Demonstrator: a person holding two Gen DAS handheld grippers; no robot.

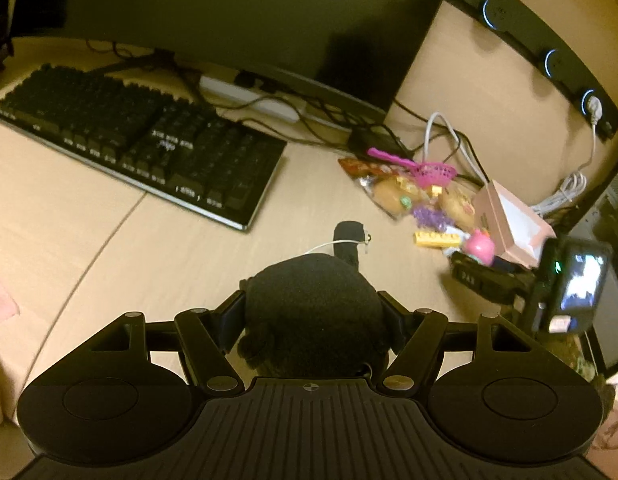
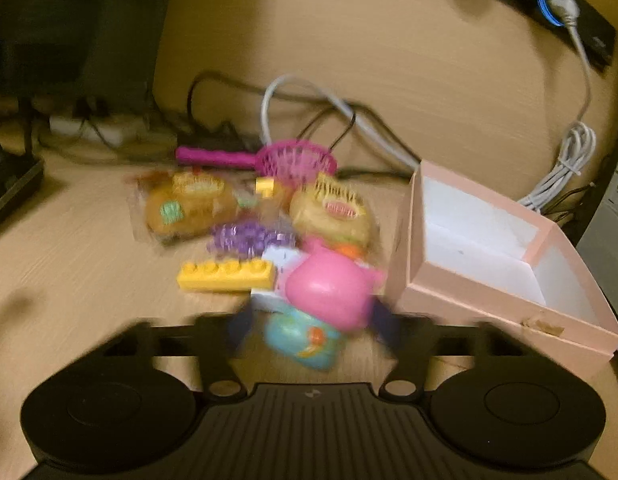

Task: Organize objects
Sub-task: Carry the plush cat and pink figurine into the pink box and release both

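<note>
Desk (image 1: 109, 240), left claw (image 1: 313, 312) gripping black plush (image 1: 309, 300)

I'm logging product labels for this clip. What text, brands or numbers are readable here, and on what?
None can be read for sure.
Keyboard: white key legends, too small and blurred.
Right gripper: pale marks on its side, perhaps three characters, unclear.
Snack packs: red and green labels, blurred.
Pink box: no print visible.

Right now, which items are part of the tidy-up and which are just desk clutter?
Job:
- black plush toy in left gripper
- pink round toy at right gripper
- pink box, open
- yellow brick
- pink strainer

Lying about:
- keyboard
- monitor
- white cable
</note>
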